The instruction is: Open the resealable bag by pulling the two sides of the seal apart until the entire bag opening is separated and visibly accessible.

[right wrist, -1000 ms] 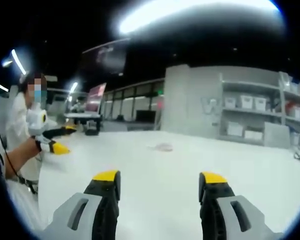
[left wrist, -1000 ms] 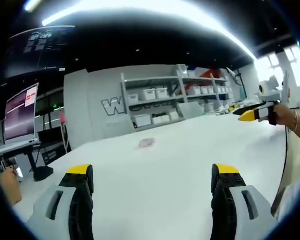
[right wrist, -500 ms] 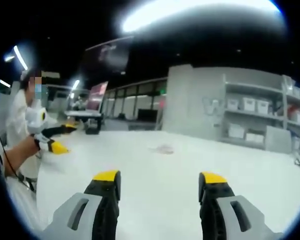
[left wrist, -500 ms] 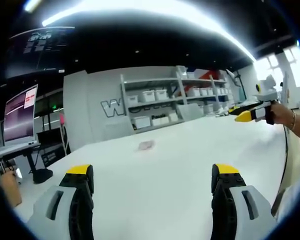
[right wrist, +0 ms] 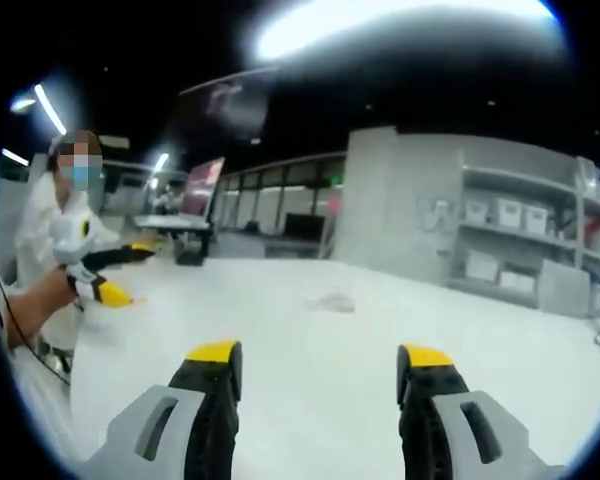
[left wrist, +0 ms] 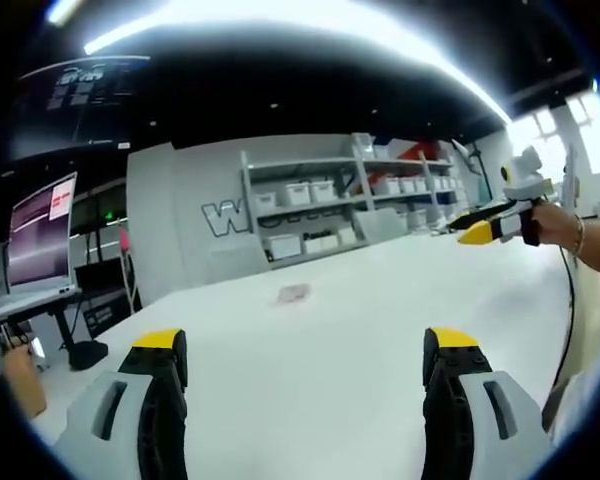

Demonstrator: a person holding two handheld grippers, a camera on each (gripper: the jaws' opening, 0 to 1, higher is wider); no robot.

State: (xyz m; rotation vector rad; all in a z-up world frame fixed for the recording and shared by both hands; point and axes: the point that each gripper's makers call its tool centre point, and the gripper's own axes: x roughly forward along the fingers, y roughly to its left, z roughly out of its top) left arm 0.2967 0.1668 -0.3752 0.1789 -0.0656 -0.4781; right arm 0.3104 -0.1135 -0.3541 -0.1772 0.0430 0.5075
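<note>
Left gripper view: both tools up and empty, bag lying far out on the tabletop.

Left tool [left wrist: 304, 350] hangs above the white tabletop [left wrist: 310, 400] with jaws spread wide, gripping nothing; the resealable bag [left wrist: 293, 293] lies flat, small and well apart from it, mid-table toward the shelving [left wrist: 330, 200]. Right tool [right wrist: 320, 365] is likewise spread and empty, with the bag ahead of it. To start well, I'd bring both down at the seal edge, one per side, pinching only one lip each; which edge carries the seal I can't tell from here.
</note>
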